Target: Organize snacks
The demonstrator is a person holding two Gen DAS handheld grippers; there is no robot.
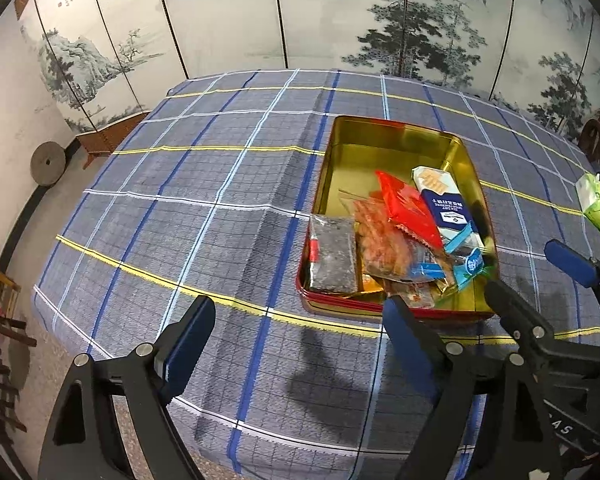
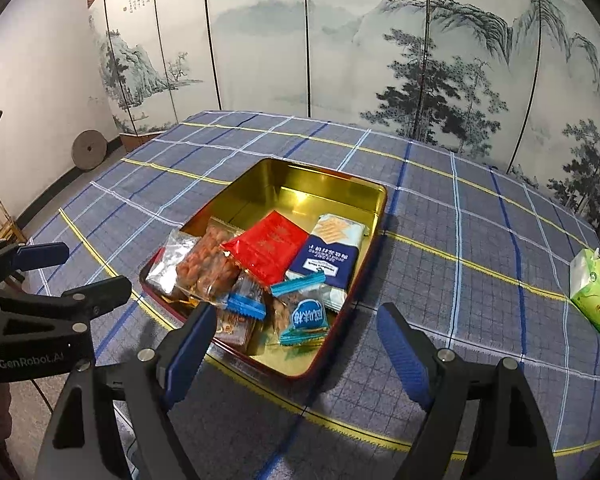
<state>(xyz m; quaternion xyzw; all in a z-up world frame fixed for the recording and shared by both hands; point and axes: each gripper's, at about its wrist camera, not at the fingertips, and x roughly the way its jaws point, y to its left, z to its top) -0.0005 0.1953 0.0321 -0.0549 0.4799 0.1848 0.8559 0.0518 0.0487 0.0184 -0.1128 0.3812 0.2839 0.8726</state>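
Snacks all sit in the gold-lined tin, bunched at its near end with the far half bare, likely dropped in from this side. Contents: red packet on top, leaning over the bag of orange-brown snacks; blue-and-white cracker pack along the right wall; dark-filled clear pouch at the near-left corner; small blue-trimmed wrappers nearest the front rim. Left hand-held gripper has its jaws wide with nothing between them, hovering over bare cloth just left of the tin's near corner. Right hand-held gripper likewise wide and empty, straddling the front rim from above, not touching. Both read as clear of the load, so my guess is sorting is nearly done. Green tissue pack lies well apart to the right; probably not a snack, no reason to move it. Table has a blue plaid cloth with yellow and white lines, slightly creased. Folding screen with ink landscape stands behind; stone disc leans on the wall at left.
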